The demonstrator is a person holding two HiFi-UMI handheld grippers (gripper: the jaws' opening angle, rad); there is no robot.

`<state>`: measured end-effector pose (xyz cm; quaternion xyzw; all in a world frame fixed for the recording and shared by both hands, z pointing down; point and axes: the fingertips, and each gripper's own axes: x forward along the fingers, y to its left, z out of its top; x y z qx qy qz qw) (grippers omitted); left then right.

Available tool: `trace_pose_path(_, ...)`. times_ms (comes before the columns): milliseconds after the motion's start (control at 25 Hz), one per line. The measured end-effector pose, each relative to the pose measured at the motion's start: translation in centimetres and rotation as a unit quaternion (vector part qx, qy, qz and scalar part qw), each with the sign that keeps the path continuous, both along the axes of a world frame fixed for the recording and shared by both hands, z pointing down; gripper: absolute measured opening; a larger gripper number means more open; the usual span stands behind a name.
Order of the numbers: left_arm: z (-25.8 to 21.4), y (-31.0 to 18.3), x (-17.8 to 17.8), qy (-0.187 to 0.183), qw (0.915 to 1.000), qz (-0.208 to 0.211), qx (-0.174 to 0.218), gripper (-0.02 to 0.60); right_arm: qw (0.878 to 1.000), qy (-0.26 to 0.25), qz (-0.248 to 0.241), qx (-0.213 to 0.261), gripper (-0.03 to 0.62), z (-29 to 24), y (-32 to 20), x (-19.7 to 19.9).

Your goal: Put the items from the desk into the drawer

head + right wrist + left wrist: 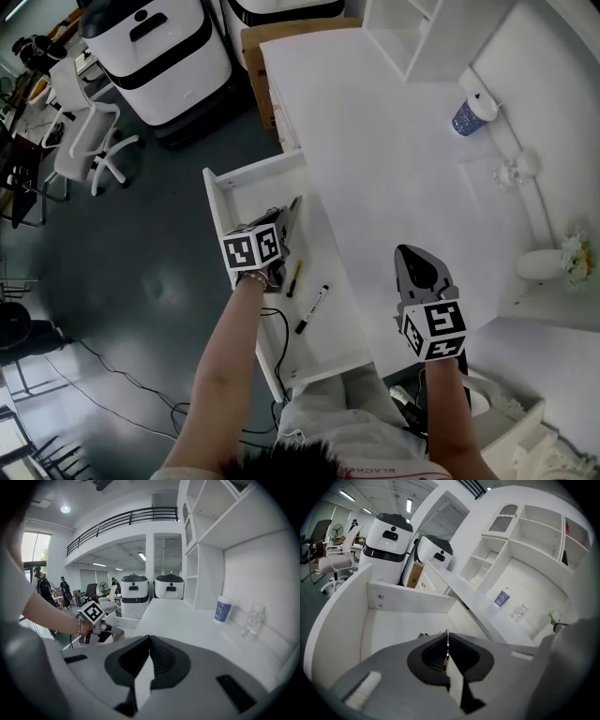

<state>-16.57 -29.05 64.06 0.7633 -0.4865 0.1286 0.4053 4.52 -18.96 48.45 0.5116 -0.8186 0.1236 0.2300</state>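
Head view: left gripper (292, 206) hung over the open white drawer (220, 187), forearm extended. A black-and-white marker (311, 309) and a yellow pen (293, 278) lay inside.

Left gripper view: jaws pressed together, nothing held.

Right gripper view: right gripper (150, 641) closed and empty, level over the white desk (187, 620). The blue patterned paper cup (223, 609) stood well apart. I'd open wide before reaching.

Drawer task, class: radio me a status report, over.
Left gripper shut, empty, over white open drawer. Right gripper shut, empty, over white desk. Yellow pen, black-and-white marker in drawer; blue patterned cup, clear glass on desk. Nothing blocking drawer.
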Motion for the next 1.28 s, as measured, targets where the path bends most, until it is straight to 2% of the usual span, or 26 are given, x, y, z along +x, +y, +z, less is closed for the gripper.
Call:
trace_pose_path(320, 2.1, -0.3, -0.5, -0.014, 0.9999, 0.005, -0.003, 0.015, 1.0, 0.001, 0.002, -0.008, 0.008, 1.1, -0.1, -0.5)
trace_pose_path(560, 3.1, -0.4, -0.7, -0.075, 0.9968, 0.026, -0.006, 0.028, 1.0, 0.003, 0.006, -0.011, 0.008, 1.4, -0.3, -0.4)
trace_pose_path(880, 4.5, -0.9, -2.3, -0.136, 0.9904, 0.013, -0.023, 0.062, 1.0, 0.009, 0.005, -0.013, 0.008, 1.6, -0.2, -0.5)
trace_pose_path(1040, 4.9, -1.2, -3.3, -0.127, 0.9912, -0.02, -0.032, 0.077, 1.0, 0.013, 0.008, -0.013, 0.008, 1.6, -0.2, -0.5)
trace_pose_path(1200, 4.9, -1.2, -3.6, -0.134, 0.9904, -0.02, -0.028, 0.089, 1.0, 0.016, 0.009, -0.013, 0.008, 1.4, 0.2, -0.6)
trace_pose_path(1280, 4.6, -1.4, -3.5, -0.14, 0.9899, -0.017, -0.019, 0.162, 1.0, 0.016, 0.012, -0.011, 0.008, 1.3, 0.4, -0.7)
